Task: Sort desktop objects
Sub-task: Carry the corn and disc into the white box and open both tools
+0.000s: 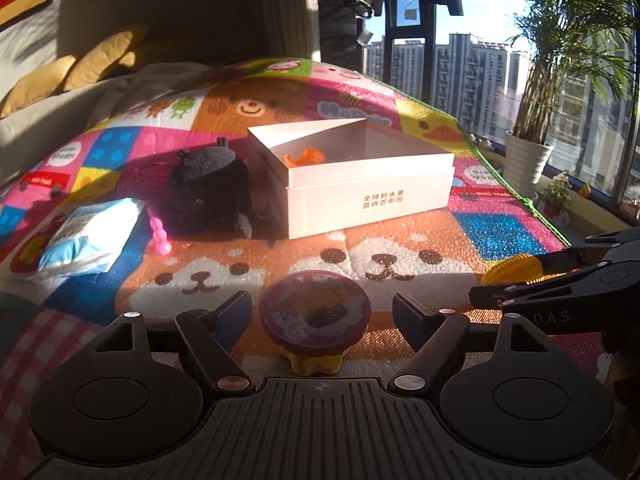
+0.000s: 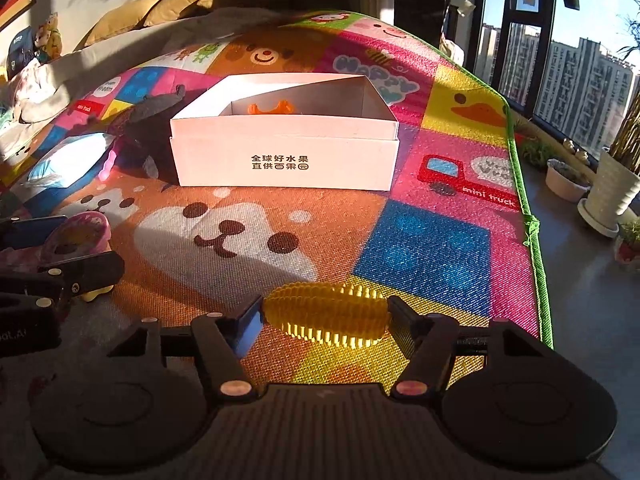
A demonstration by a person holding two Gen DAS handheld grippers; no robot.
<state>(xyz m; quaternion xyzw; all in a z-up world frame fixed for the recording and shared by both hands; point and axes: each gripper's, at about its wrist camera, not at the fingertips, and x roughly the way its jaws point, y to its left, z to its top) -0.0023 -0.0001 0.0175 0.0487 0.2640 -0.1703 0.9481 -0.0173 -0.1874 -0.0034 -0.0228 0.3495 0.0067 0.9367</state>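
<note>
A round purple toy on a yellow base stands on the colourful play mat. My left gripper is open around it, with a gap on each side. In the right wrist view that toy shows at far left, with the left gripper's fingers beside it. My right gripper is shut on a yellow ridged corn-like toy, one pad at each end. An open white box stands further back on the mat and holds an orange toy.
Left of the white box sit a black plush, a pink toy and a blue-white packet. The mat's green edge runs along the right, with plant pots on the floor beyond. Cushions lie at back left.
</note>
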